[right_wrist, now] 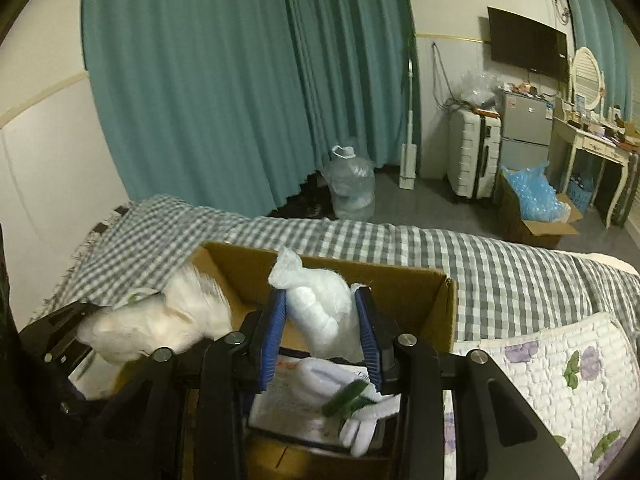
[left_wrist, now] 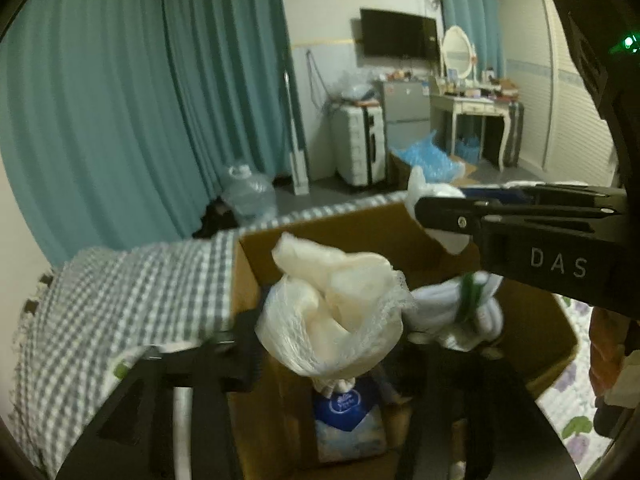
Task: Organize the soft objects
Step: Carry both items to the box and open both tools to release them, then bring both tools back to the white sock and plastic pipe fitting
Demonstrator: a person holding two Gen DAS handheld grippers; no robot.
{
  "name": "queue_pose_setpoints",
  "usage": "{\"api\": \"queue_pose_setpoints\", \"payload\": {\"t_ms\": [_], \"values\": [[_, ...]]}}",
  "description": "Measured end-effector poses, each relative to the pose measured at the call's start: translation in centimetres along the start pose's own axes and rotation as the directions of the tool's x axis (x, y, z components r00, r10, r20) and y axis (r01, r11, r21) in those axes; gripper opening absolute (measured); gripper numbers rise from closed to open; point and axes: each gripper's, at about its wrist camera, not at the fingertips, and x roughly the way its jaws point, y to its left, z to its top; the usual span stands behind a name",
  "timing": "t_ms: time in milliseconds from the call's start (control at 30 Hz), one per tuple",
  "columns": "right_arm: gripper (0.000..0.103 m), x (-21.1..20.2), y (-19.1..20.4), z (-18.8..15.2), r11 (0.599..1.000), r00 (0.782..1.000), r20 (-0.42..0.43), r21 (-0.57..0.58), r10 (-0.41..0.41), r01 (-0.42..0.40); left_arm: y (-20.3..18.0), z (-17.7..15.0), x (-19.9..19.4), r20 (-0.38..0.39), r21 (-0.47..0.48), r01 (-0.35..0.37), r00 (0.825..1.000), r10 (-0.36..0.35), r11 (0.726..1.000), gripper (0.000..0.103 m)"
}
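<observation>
Right wrist view: right hand-held gripper (right_wrist: pixel 322 334) clamped a white fluffy bundle (right_wrist: pixel 320 312) over the cardboard box (right_wrist: pixel 412 292). Left hand-held gripper (left_wrist: pixel 332 340) gripped a cream mesh-wrapped bundle (left_wrist: pixel 332 312) above that box, which sat on the checkered bed (right_wrist: pixel 500 264).

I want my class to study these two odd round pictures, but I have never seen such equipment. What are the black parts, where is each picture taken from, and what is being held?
No robot here: a person holds two handheld black grippers, each carrying a fisheye camera looking along its fingers.

The left wrist view shows the left gripper shut on a cream cloth bundle in white netting. The right gripper crosses that view at upper right.

The right wrist view shows the right gripper's blue-padded fingers shut on a white fluffy bundle.

Both hang over an open brown cardboard box resting on a grey-and-white checked bedcover. Inside lies a white glove with green trim.
</observation>
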Motion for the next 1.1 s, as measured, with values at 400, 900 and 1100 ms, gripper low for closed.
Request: {"api": "queue_pose_setpoints", "payload": {"t_ms": [400,900,1100], "values": [[0.08,-6.3,-1.3,1.1,0.994,0.991,0.094,0.059,-0.095,0.089,-0.2,0.7,-2.8,0.025,0.031,-0.085,0.996,0.084,0.996,0.07],[0.102,-30.2,5.9,1.7,0.979,0.926,0.33,-0.02,-0.186,0.204,-1.1,5.0,-26.0,0.337,-0.028,-0.095,0.936,0.099,0.995,0.09],[0.102,-35.4,8.1,-1.5,0.974,0.917,0.344,-0.022,-0.203,0.224,-0.7,3.5,-32.3,0.394,-0.045,-0.107,0.912,0.116,0.993,0.091]]}}
